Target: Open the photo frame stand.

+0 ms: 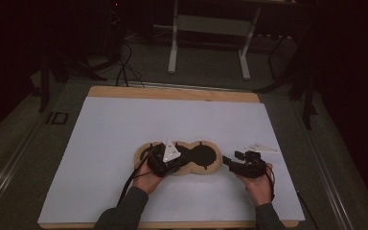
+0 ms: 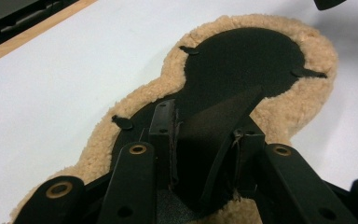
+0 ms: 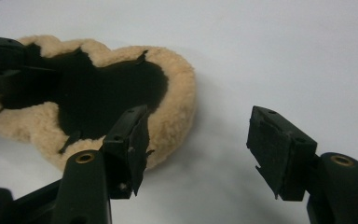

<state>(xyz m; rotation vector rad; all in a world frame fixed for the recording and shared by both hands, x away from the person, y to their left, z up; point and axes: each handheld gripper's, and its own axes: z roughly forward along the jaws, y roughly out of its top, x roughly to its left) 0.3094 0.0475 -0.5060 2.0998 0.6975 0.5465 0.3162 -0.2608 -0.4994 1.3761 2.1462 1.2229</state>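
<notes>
Lying flat near the middle of the white counter (image 1: 100, 143), the fleece pad (image 1: 215, 165) is a peanut-shaped piece with a tan woolly border and a smooth black fabric centre marked by small tabs. It looks light, soft and floppy, likely to sag wherever it is lifted. The left gripper (image 2: 200, 154) has its fingers closed narrowly on a raised fold of the black fabric, which seems the best place to hold, since the pile would probably slip. Just beside the pad's far lobe, the right gripper (image 3: 200, 149) hovers with fingers spread wide and empty.
</notes>
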